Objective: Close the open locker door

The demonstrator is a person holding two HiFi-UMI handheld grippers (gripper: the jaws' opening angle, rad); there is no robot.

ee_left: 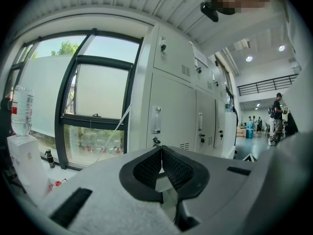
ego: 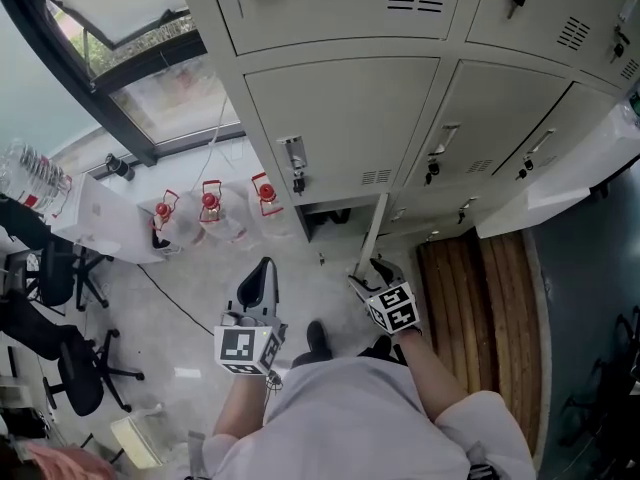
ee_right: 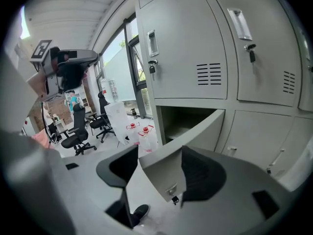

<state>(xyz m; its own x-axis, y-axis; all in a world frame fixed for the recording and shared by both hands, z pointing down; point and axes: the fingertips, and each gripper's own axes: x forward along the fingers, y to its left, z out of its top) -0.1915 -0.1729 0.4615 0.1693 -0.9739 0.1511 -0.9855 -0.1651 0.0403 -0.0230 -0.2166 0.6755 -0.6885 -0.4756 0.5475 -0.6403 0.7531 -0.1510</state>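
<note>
The locker door (ego: 376, 230) hung open on the bottom row, swung well out from the grey lockers (ego: 340, 118). From the head view it showed edge-on, a thin strip running from the cabinet front straight back toward the person. Its free edge pointed at the person, its hinge side sat at the right of the dark opening (ego: 325, 218), and the panel stood upright. In the right gripper view the door (ee_right: 195, 131) reached out from that opening, with the lock (ee_right: 172, 194) down at its near corner.

Right on that free edge sat the right gripper (ee_right: 161, 153), jaws spread and straddling the panel, one dark pad on each side. The left-hand pad stood clear of the door; whether the other pressed on it could not be told. In the head view this right gripper (ego: 365, 276) was low and forward, arm stretched out, marker cube facing up.

The left gripper (ee_left: 161, 150) had its jaws pressed together at the tips with nothing between them. It aimed at the closed lockers beside the window (ee_left: 93, 102). From above, the left gripper (ego: 262, 276) hovered over the floor, left of the door and apart from it.

Water jugs (ego: 210, 208) with red caps stood against the wall near the opening, and office chairs (ego: 60, 278) stood further left.
</note>
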